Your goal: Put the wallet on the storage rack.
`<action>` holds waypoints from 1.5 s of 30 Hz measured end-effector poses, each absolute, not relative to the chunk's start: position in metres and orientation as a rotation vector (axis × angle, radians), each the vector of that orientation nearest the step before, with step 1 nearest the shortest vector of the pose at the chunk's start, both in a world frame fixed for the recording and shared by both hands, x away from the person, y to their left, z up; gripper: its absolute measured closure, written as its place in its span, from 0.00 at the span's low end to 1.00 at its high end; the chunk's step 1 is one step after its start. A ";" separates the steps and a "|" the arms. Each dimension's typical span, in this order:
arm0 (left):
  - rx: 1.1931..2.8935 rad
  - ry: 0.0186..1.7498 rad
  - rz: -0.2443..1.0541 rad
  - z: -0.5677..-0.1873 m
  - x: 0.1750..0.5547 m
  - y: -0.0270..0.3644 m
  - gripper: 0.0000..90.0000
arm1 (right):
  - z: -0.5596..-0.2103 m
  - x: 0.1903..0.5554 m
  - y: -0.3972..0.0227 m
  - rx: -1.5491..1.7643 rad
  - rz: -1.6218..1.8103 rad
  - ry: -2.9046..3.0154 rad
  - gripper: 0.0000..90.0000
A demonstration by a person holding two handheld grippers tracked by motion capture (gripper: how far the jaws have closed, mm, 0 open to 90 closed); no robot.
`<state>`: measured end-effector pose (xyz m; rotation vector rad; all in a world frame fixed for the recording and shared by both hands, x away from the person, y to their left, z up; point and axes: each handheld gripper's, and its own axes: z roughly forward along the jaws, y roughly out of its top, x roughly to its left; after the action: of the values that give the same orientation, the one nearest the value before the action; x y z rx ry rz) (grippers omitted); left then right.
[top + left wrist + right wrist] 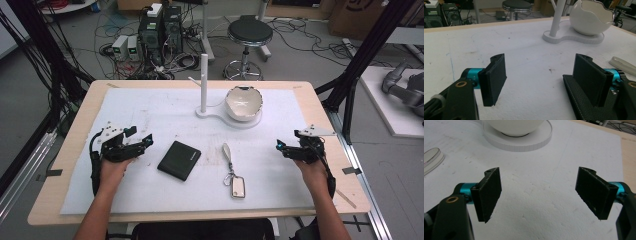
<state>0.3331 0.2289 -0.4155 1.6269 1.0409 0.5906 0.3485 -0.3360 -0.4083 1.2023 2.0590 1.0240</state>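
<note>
Black wallet (584, 105) half hidden behind the left claw's jaw and cut by the bottom edge, white bowl (514, 126) cut by the top edge, key fob (238, 188) details too small to tell

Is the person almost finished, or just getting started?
Just starting, it seems. Nothing looks done: the black wallet and the keys lie flat on the white mat, and the white bowl looks empty. In hand: nothing; the left gripper is open beside the wallet, and the right gripper is open over bare mat. Any picking up is left.
</note>
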 end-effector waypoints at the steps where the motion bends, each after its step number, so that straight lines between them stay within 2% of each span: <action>1: 1.626 1.039 0.590 -0.415 0.332 0.229 0.30 | -0.408 0.349 -0.336 1.203 1.027 2.060 0.24; 12: 1.632 1.051 0.519 -0.423 0.331 0.228 0.30 | -0.411 0.353 -0.330 1.184 1.041 2.082 0.24; 21: 1.710 1.099 0.477 -0.430 0.334 0.216 0.28 | -0.412 0.354 -0.330 1.207 1.033 2.084 0.24; 28: 1.885 1.106 0.380 -0.440 0.340 0.193 0.30 | -0.410 0.350 -0.329 1.206 1.024 2.082 0.24; 38: 1.980 1.087 0.317 -0.446 0.343 0.177 0.31 | -0.412 0.351 -0.328 1.193 1.015 2.107 0.24; 40: 1.978 1.080 0.305 -0.446 0.343 0.177 0.33 | -0.412 0.352 -0.328 1.196 1.018 2.111 0.24; 41: 1.978 1.071 0.287 -0.446 0.342 0.178 0.42 | -0.413 0.352 -0.327 1.196 1.018 2.116 0.24; 45: 1.961 1.063 0.198 -0.448 0.342 0.176 0.47 | -0.413 0.353 -0.326 1.187 1.020 2.121 0.24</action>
<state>0.3424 0.1763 -0.4483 1.9607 1.0628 0.1980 0.3527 -0.3258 -0.4127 1.1868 2.1214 1.0196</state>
